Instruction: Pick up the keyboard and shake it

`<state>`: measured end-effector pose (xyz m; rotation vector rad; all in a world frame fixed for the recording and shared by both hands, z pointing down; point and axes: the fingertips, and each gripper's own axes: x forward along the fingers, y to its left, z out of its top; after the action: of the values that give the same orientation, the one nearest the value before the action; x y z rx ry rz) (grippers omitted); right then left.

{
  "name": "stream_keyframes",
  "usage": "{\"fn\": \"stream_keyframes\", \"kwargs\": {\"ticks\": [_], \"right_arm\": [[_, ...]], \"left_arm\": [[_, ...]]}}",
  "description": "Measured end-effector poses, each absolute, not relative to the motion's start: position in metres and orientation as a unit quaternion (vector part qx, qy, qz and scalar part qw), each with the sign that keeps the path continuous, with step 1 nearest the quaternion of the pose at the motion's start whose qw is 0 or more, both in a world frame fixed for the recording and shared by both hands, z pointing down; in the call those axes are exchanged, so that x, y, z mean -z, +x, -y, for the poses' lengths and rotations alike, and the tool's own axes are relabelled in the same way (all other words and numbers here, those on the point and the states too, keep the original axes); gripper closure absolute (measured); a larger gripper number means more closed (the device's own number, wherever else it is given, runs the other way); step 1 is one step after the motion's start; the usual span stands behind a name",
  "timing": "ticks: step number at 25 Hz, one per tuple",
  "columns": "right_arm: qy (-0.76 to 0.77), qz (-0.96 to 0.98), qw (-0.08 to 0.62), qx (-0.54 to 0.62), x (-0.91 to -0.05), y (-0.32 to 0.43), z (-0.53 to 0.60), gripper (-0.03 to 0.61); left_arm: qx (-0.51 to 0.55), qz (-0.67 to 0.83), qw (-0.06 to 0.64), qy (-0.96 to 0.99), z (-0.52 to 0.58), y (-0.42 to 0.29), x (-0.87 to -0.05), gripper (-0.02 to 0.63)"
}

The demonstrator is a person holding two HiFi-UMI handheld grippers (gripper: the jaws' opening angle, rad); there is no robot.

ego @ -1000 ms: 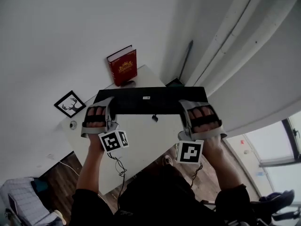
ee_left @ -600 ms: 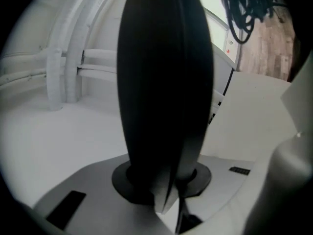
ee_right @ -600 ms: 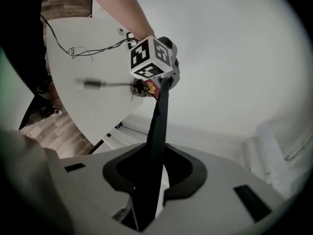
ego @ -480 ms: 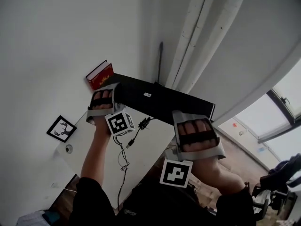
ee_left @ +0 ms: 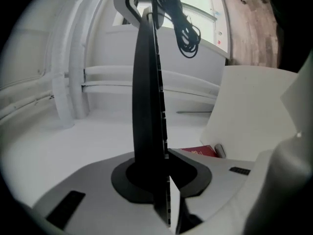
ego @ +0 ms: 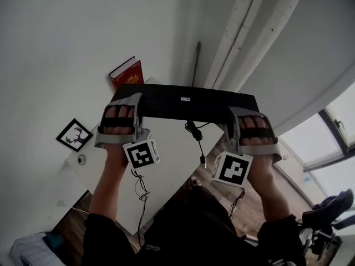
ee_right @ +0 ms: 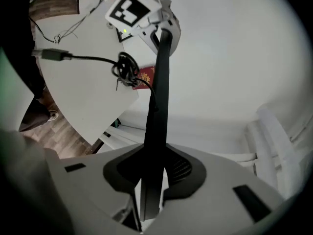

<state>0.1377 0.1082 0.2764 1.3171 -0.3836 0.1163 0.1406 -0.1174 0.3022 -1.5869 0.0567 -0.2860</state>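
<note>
A person holds the black keyboard (ego: 188, 103) up in the air, above the white bench (ego: 166, 165). It does not touch the bench. It runs flat across from one gripper to the other, and a small white sticker on it faces the head camera.

The left gripper (ego: 131, 105) has the left end of the keyboard. Its fingers (ee_left: 88, 190) pinch the keyboard between their dark pads. In the left gripper view the keyboard looks like a thin dark strip going straight up the middle, with little key edges on its right side.

The right gripper (ego: 239, 114) has the right end. Its fingers (ee_right: 220, 180) pinch the keyboard too. In the right gripper view the keyboard again goes up the middle, and the left gripper is at its far end.

A black cable (ego: 195, 134) hangs down from the middle of the keyboard. Part of it is bunched in a small loop, and its plug (ego: 203, 160) dangles free above the bench.

A red book (ego: 127, 72) stands at the far side of the bench, next to the white wall. A small picture of a deer head (ego: 74, 134) is on the left side of the bench. Another thin wire (ego: 141, 195) lies on the bench near the person.
</note>
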Motion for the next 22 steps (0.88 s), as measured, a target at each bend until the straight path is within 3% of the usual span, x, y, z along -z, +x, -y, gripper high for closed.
{"fn": "stream_keyframes", "kwargs": {"ticks": [5, 10, 15, 22], "right_arm": [[0.62, 0.22, 0.753, 0.007, -0.302, 0.177, -0.074, 0.479], [0.594, 0.325, 0.726, 0.118, -0.326, 0.193, 0.042, 0.48], [0.561, 0.4, 0.701, 0.18, -0.351, 0.202, 0.114, 0.48], [0.498, 0.484, 0.63, 0.348, -0.333, 0.097, 0.218, 0.479]], "left_arm": [[0.179, -0.06, 0.71, -0.678, 0.134, 0.084, -0.303, 0.537], [0.29, -0.15, 0.706, -0.628, 0.172, 0.004, -0.292, 0.532], [0.372, -0.208, 0.697, -0.576, 0.192, -0.012, -0.292, 0.526], [0.475, -0.31, 0.627, -0.534, 0.213, -0.129, -0.273, 0.531]]}}
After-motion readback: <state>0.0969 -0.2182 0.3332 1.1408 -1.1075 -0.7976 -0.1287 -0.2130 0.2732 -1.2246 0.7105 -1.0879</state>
